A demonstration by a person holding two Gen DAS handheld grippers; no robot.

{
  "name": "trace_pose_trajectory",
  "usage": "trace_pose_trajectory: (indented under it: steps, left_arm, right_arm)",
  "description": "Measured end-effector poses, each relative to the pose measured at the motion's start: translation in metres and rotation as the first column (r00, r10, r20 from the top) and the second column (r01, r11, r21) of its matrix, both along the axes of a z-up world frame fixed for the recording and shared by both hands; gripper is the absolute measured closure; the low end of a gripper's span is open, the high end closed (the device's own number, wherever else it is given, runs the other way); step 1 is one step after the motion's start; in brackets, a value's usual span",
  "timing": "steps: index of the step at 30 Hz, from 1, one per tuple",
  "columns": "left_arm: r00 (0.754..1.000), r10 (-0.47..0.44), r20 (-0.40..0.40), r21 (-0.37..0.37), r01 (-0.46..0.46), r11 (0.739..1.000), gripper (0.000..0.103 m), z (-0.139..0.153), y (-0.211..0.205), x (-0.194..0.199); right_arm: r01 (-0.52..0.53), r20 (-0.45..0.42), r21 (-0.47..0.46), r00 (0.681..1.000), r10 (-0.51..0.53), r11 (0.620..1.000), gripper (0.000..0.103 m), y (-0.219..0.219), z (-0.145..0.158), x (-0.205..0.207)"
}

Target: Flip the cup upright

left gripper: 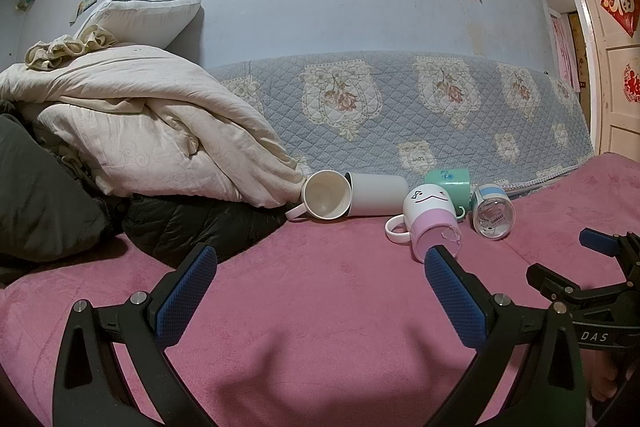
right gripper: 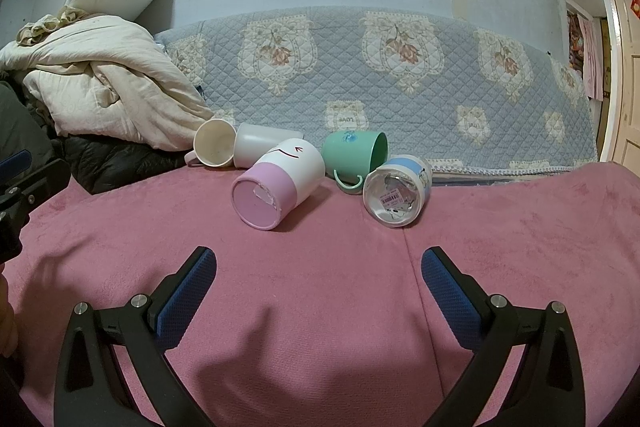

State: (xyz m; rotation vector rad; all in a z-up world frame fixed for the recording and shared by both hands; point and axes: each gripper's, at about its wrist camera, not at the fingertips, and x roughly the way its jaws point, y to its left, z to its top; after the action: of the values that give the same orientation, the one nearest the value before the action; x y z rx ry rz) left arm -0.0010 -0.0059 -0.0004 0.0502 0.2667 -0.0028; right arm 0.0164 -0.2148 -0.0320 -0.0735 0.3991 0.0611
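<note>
Several cups lie on their sides on the pink bed cover. A cream mug [left gripper: 326, 194] [right gripper: 215, 143] shows its open mouth. A white tumbler [left gripper: 378, 195] [right gripper: 260, 147] lies beside it. A pink-and-white face mug [left gripper: 430, 221] [right gripper: 280, 183] shows its base. A green mug [left gripper: 448, 183] [right gripper: 356, 157] and a clear blue-banded cup [left gripper: 492, 215] [right gripper: 398, 193] lie to the right. My left gripper [left gripper: 320, 291] is open and empty, short of the cups. My right gripper [right gripper: 319, 287] is open and empty, facing the pink mug and the clear cup.
A heap of cream quilts [left gripper: 140, 123] and a dark jacket [left gripper: 188, 227] lie at the left. A quilted blue floral cover [left gripper: 400, 107] hangs along the wall behind the cups. A door [left gripper: 616, 67] is at the right. The pink cover [right gripper: 320, 347] spreads in front.
</note>
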Motion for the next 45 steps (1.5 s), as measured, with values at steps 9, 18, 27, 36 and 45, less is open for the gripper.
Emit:
trace_pose_trajectory:
  steps: [9,18,27,36,45]
  left_arm:
    - [1.000,0.000,-0.001,0.000,0.000,1.000,0.000,0.0000,-0.0002,-0.0001]
    - [1.000,0.000,-0.001,0.000,0.000,1.000,0.000,-0.0001,-0.0002,0.0002]
    - [1.000,0.000,-0.002,0.000,0.000,1.000,0.000,-0.0001,0.0000,0.0003]
    - [1.000,0.000,-0.002,0.000,0.000,1.000,0.000,-0.0002,-0.0001,0.0006]
    - [1.000,-0.001,-0.003,0.000,0.001,1.000,0.000,-0.0008,0.0009,0.0001]
  right_arm:
    - [0.000,-0.002,0.001,1.000,0.000,1.000,0.000,-0.0001,0.0004,-0.0002]
    - [0.000,-0.004,0.003,1.000,0.000,1.000,0.000,-0.0004,0.0001,0.0000]
    - [0.000,-0.005,0.004,1.000,0.000,1.000,0.000,-0.0011,0.0000,0.0007]
    - [0.000,-0.006,0.004,1.000,0.000,1.000,0.000,-0.0019,-0.0008,0.0010]
    - [0.001,-0.007,0.006,1.000,-0.001,1.000,0.000,-0.0042,-0.0026,0.0013]
